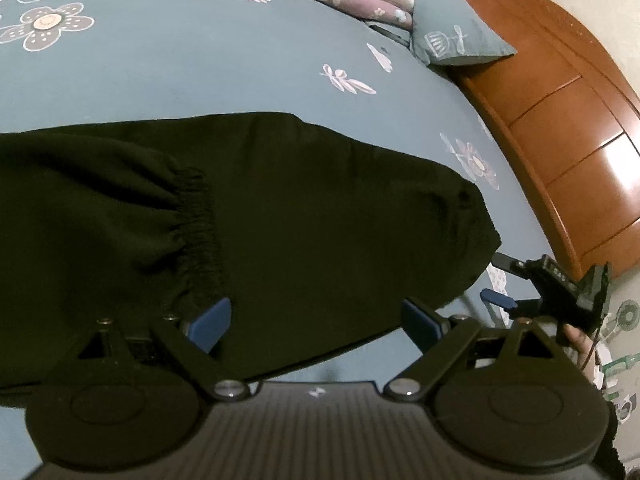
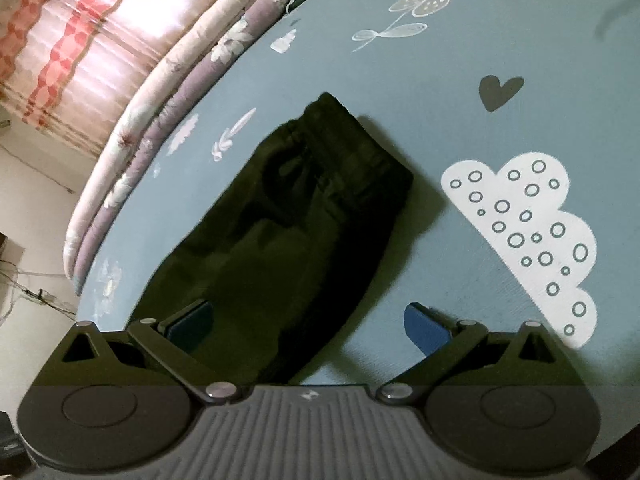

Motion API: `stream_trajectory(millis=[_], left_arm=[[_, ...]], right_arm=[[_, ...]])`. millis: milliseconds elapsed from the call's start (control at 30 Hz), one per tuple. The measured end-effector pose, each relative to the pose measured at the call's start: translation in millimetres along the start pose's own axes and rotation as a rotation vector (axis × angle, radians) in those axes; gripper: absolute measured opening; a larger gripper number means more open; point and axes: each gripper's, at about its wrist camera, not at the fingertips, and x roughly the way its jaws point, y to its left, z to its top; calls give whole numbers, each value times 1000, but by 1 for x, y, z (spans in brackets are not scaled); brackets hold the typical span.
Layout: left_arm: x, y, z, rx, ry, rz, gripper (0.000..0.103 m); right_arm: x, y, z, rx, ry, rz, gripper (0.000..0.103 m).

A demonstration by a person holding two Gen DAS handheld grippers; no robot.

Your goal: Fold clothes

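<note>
Blue-grey printed bedsheet [image 1: 208,60] covers the bed, wooden headboard [image 1: 580,132] at the right edge of the left wrist view, folded quilts [image 2: 160,120] along the far side, curtain [image 2: 72,40] behind them. Dark trousers [image 1: 280,208] lie flat on the sheet with an elasticated cuff [image 1: 196,232] resting on top of the wider dark panel, so one part already lies doubled over another — whether more folds are wanted I cannot tell.

Left gripper [image 1: 316,320] hovers at the near edge of the trousers, fingers wide apart, nothing between them. Right gripper [image 2: 308,324] likewise spread wide and empty, left pad over the cloth, right pad [image 2: 424,324] over bare sheet; it also shows in the left wrist view beside the garment's rounded end.

Risks — dark cloth on dim bed hides the layer edges, so a pinch could take only the top layer and peel the fold open. A pinch too deep could catch the bedsheet too and drag it along. The gathered cuff is bulky and could slip sideways, skewing edges. Lifting with one side only would likely twist the stack.
</note>
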Motion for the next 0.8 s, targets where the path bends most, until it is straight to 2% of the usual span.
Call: stream_trajectory(millis=[133, 800], left_arm=[[4, -4, 4, 18, 17, 16, 91], [29, -23, 15, 47, 85, 48, 91]], right_arm=[[7, 2, -1, -26, -7, -5, 103], [24, -11, 12, -21, -48, 76, 103]])
